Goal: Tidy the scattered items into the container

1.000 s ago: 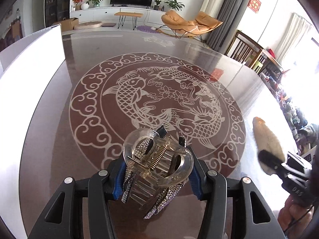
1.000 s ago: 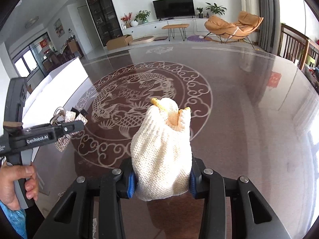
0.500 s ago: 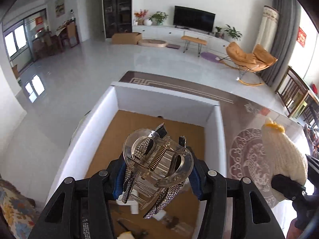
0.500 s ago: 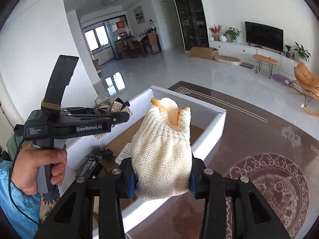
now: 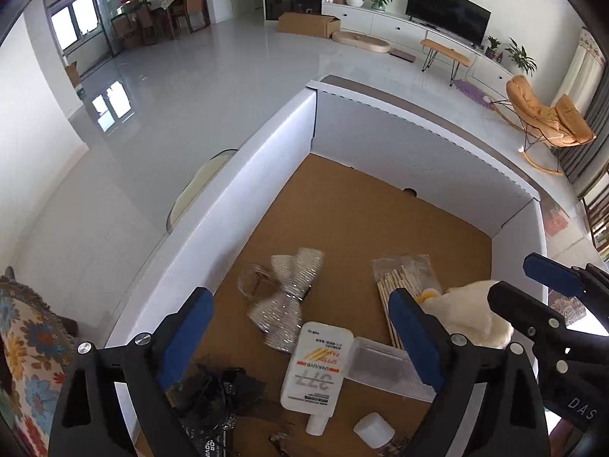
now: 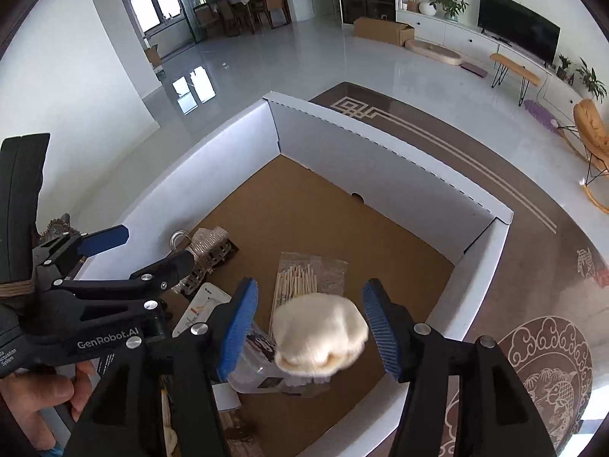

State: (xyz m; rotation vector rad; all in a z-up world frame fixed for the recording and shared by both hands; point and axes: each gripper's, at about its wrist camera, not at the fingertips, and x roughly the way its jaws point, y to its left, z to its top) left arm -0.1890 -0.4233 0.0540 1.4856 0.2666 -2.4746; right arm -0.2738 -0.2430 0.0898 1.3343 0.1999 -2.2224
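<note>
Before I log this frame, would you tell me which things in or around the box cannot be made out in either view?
- Hair clip: right wrist view, partly hidden behind the left gripper.
- Knit glove: left wrist view, mostly covered by both grippers' fingers.
- Clear case: right wrist view, under the glove; contents unreadable.
- Black lacy item: left wrist view, dark, cut off by the bottom edge.
- Sunscreen tube: small print unreadable.

TV [image 5: 447, 23] sat at 1 o'clock w/ a wooden bench [image 5: 445, 49] just before it. Orange lounge chair [image 5: 548, 122] was at 2 o'clock, cardboard box [image 5: 308, 23] at 12, dining chairs [image 5: 160, 19] at 11, floral cushion [image 5: 23, 342] at 8.
</note>
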